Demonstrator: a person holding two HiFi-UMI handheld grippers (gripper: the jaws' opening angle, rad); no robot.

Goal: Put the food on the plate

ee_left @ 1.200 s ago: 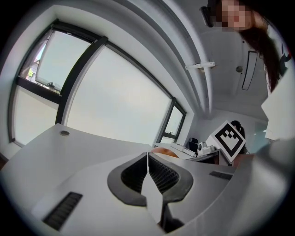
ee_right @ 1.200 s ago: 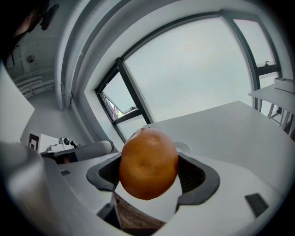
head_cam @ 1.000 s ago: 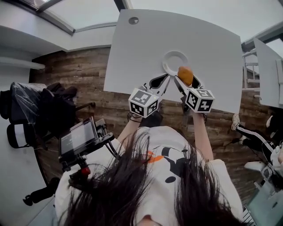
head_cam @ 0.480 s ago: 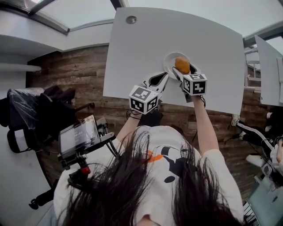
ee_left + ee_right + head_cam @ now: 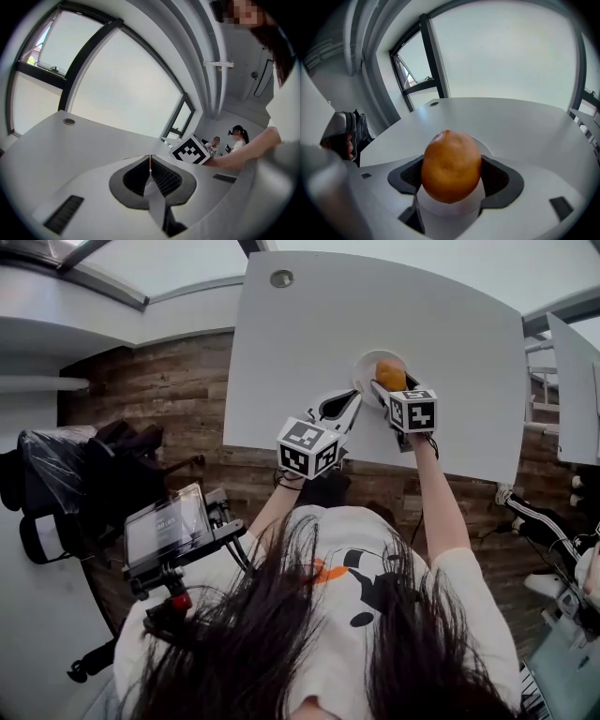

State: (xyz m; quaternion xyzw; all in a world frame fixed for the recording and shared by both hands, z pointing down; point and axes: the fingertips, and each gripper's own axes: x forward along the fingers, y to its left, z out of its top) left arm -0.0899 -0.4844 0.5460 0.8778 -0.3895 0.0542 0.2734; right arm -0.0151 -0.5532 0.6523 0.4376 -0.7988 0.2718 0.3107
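Gripping the orange [image 5: 391, 375] with my right gripper [image 5: 388, 382], jaws wide around it, fruit over the white plate [image 5: 362, 367] on the pale table [image 5: 309, 329], my left gripper [image 5: 353, 401] just beside the plate, jaws pressed together, empty.

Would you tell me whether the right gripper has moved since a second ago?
Yes. The right gripper, holding the orange, has moved from the near rim of the plate to above it.

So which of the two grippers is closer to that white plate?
Right. The right gripper holds the orange over the plate; the left gripper, shut and empty, sits just short of its near rim.
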